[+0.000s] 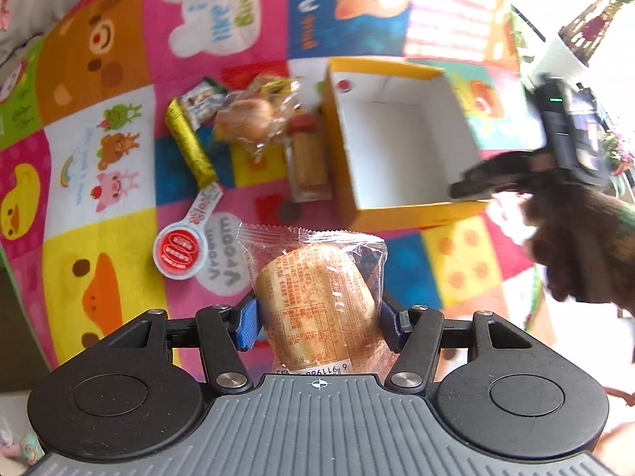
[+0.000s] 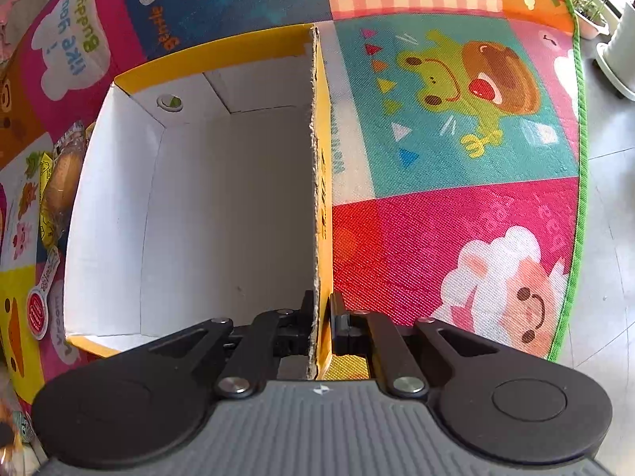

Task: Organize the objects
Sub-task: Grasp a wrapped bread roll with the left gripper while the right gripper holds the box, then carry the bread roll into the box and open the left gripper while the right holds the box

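Note:
My left gripper [image 1: 317,319] is shut on a bread roll in a clear wrapper [image 1: 317,289] and holds it above the play mat. Ahead and to the right stands an open yellow box with a white inside [image 1: 397,135]; nothing lies in it. My right gripper [image 2: 322,317] is shut on the box's right wall [image 2: 317,182], one finger inside and one outside; it also shows in the left wrist view [image 1: 472,186] at the box's near right corner. Left of the box lies a pile of wrapped snacks [image 1: 254,115].
A colourful cartoon play mat [image 2: 456,238] covers the floor. A red and white spoon-shaped packet [image 1: 182,250] lies on it near the held roll. A yellow stick packet [image 1: 190,142] and a wafer pack [image 1: 307,158] lie by the box. Pale floor and plant pots [image 2: 615,59] lie beyond the mat's green edge.

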The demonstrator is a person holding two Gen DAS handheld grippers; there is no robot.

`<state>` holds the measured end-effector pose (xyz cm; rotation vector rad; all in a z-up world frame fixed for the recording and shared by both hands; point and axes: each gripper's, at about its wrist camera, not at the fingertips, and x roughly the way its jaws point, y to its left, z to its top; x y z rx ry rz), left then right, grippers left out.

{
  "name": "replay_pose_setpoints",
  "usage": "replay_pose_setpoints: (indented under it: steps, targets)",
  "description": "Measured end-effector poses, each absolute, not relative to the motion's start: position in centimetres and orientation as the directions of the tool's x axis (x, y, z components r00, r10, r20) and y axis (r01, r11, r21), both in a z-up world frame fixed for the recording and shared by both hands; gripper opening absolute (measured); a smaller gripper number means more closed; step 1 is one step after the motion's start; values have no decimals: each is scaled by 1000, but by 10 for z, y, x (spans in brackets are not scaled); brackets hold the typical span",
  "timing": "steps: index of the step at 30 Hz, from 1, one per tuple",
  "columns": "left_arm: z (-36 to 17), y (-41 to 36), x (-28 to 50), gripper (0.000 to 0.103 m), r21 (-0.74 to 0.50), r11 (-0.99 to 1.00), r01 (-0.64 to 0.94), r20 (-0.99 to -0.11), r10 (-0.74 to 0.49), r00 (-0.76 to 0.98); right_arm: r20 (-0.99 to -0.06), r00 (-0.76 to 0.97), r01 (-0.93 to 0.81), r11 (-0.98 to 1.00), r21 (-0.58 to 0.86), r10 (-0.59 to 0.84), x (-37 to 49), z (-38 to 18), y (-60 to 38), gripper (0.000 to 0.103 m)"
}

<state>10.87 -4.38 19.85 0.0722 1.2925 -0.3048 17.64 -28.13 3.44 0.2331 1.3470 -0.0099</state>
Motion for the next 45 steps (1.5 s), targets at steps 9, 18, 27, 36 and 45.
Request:
replay_pose_setpoints:
  steps: [9,18,27,36,45]
  targets:
    - [240,-97,105,63,-104,938,331,-956,-186,226,-960,218,107,974,202,175,182,31,-287,6]
    - [264,-130,124,62,-121,925,361,-940,-224,258,-950,223,112,962,248,219,183,29,-296,6]
    - [273,-150,182,62,-1,925,380,-926,-144,349,-947,218,112,957,266,238,184,28,-302,6]
    - [271,-168,206,63,-16,920,392,-909,-177,378,-947,218,109,958,264,236,185,28,-299,9]
    - [265,-166,205,64,-38,922,384,-906,-194,377,-945,220,112,956,272,243,184,27,-302,10]
